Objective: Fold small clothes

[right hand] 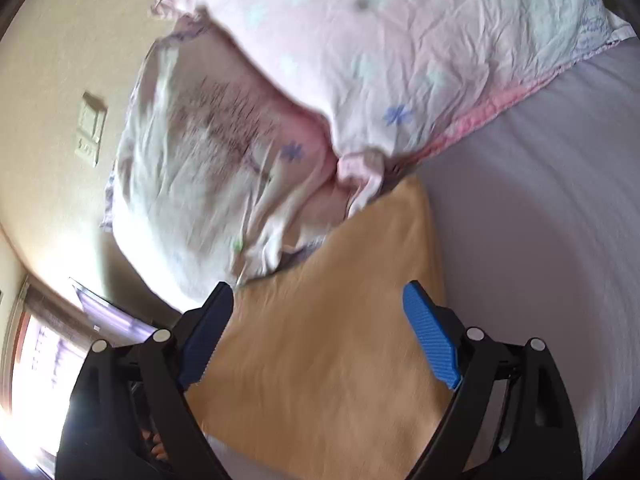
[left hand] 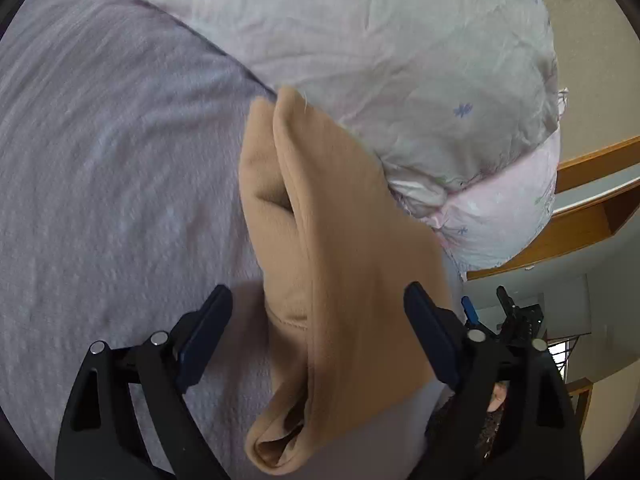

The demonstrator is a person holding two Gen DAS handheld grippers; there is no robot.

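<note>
Left wrist view: the left gripper [left hand: 318, 320] hangs with jaws wide over a tan garment [left hand: 340, 264] on the grey bedsheet [left hand: 100, 160], beside the floral pillow [left hand: 400, 60]. Right gripper [right hand: 318, 320], equally spread, frames the garment below that pillow.

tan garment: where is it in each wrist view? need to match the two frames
Left wrist: the tan garment runs from centre frame down to the bottom edge, bunched in folds, between the open left gripper fingers.
Right wrist: the tan garment fills lower centre, lying flat between the open right gripper fingers.
Shared landmark: the floral pillow touching the garment's far end, on the grey bedsheet.
</note>
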